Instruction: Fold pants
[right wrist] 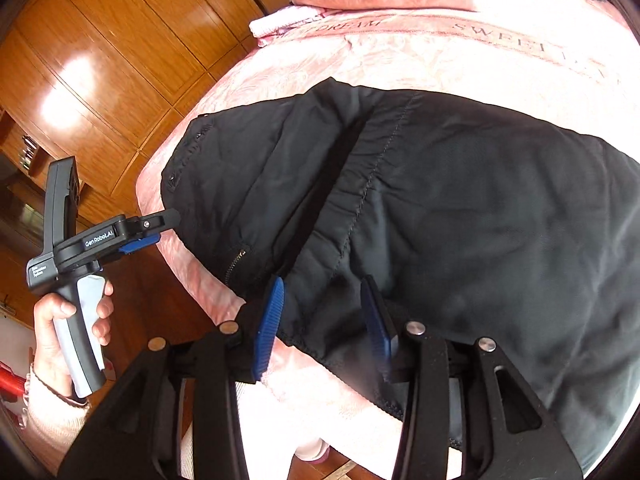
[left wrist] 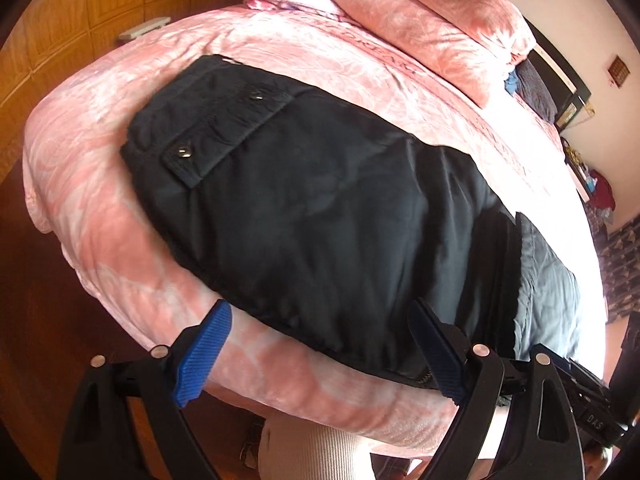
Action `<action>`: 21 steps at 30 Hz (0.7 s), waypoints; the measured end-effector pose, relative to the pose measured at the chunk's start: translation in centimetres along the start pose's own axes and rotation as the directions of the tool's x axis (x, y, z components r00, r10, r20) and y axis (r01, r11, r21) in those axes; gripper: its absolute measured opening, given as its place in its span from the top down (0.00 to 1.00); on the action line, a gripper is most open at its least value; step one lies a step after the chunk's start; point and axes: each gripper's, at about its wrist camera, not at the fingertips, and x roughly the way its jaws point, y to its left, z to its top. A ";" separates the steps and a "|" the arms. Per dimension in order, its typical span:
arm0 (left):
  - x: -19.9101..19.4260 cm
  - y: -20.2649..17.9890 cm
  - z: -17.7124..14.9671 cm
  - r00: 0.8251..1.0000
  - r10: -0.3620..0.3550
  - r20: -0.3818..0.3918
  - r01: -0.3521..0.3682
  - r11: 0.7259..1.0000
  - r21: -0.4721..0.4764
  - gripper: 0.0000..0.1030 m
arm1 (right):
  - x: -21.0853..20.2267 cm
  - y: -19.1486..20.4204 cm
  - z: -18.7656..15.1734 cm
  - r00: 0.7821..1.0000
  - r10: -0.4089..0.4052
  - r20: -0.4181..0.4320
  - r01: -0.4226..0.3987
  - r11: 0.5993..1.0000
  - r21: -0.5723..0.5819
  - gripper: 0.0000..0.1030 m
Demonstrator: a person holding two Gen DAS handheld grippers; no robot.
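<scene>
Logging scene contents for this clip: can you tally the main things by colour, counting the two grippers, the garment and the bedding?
Black: 1, the pants
Black with blue pads: 2, the left gripper and right gripper, both with jaws open
Pink: 2, the bedspread and the folded blanket at the far end
Total: 5

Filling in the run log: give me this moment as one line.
stage: mid-fold | pants: black, flat on pink bed | left gripper: open at near hem | right gripper: open over near edge

Pink-quilted bed (left wrist: 100, 184), glossy wooden wardrobe (right wrist: 120, 60) (light glare), white wall (left wrist: 580, 20)
</scene>
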 end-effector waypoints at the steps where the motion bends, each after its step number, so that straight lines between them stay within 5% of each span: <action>1: 0.0 1.1 0.6 1.000 0.009 0.001 -0.009 0.999 -0.042 0.17 | 0.3 0.2 0.4 1.000 0.000 -0.003 0.000 1.000 0.000 0.60; 5: 0.6 5.3 2.2 1.000 0.031 -0.004 -0.031 0.984 -0.174 0.19 | 1.5 1.0 1.9 0.999 0.033 -0.015 -0.033 0.999 -0.012 0.60; 10: 1.8 9.1 4.4 0.998 0.055 -0.009 -0.055 0.961 -0.271 0.21 | 2.8 3.0 3.6 0.997 -0.067 -0.036 0.063 0.993 -0.098 0.60; 17: 3.5 13.5 7.0 1.000 0.018 -0.005 -0.019 0.912 -0.409 0.24 | 3.5 2.6 3.8 0.998 -0.048 -0.039 0.043 0.994 -0.105 0.60; 21: 4.3 16.0 7.3 1.000 -0.026 0.015 0.030 0.860 -0.510 0.24 | 4.3 2.5 3.9 0.997 -0.053 -0.050 0.047 0.992 -0.116 0.59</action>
